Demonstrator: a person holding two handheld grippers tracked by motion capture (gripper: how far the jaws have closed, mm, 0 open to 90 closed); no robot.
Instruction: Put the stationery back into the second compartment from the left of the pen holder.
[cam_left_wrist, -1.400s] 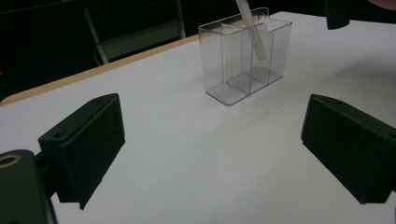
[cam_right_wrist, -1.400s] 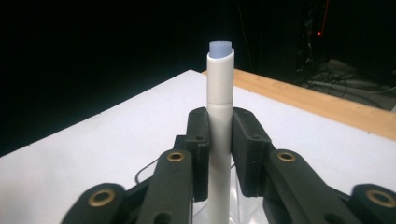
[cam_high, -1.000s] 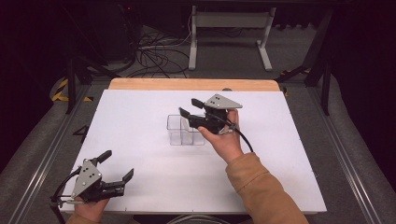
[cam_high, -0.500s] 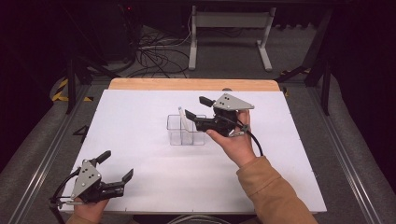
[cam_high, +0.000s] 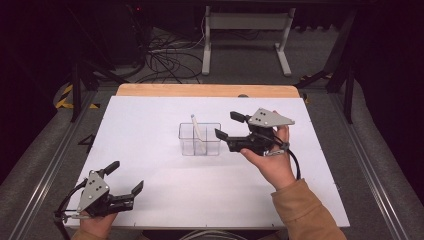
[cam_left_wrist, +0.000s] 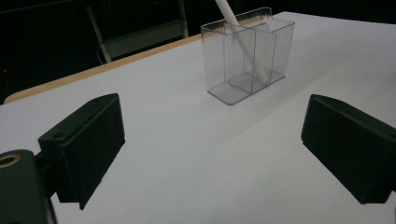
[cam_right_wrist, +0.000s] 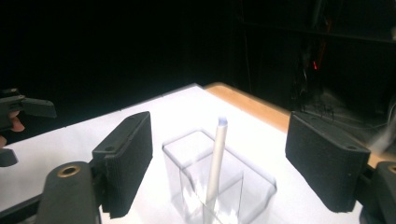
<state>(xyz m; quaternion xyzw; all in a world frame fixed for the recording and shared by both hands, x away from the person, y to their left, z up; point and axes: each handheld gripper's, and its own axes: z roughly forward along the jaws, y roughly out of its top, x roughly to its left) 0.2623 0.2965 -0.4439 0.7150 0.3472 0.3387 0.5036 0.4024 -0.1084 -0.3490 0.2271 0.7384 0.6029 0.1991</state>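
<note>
White tabletop (cam_high: 150, 130): I'm pulling my right gripper (cam_high: 227, 126) off the pen (cam_high: 198, 131) in clear holder (cam_high: 200, 140), jaws just been opening, now wide w/ nothing between; left gripper (cam_high: 126, 177) idling wide, empty.

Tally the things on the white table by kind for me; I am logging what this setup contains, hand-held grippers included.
Clear divided holder: 1
White pen standing tilted in the holder: 1
Grippers: 2, the left gripper and the right gripper, both open and holding nothing
Total: 4
</note>
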